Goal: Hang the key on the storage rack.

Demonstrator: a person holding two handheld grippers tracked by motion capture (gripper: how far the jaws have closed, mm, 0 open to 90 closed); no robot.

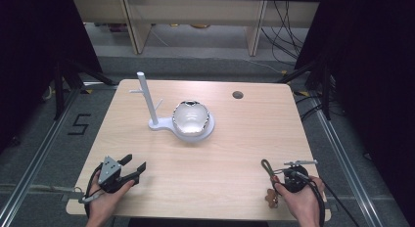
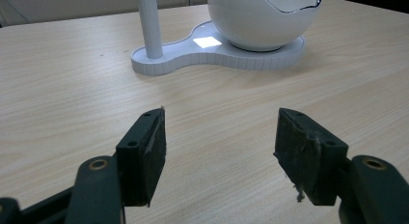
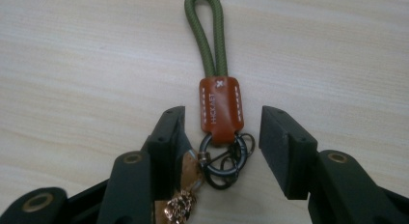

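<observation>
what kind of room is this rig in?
Probably a lab or recording cell, not a home: a bare wooden table inside a metal-railed frame, loose cables on the floor behind, and a taped "5" marker beside the table.

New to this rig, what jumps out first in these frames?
The white stand at mid-table: a shiny egg-shaped bowl beside a thin post with side pegs. Next, near the table's front right edge, the keychain lying flat: green cord loop, brown leather tab, dark clasp, framed between the open jaws of the right gripper, not clamped. The left gripper sits front left, open and empty.
</observation>
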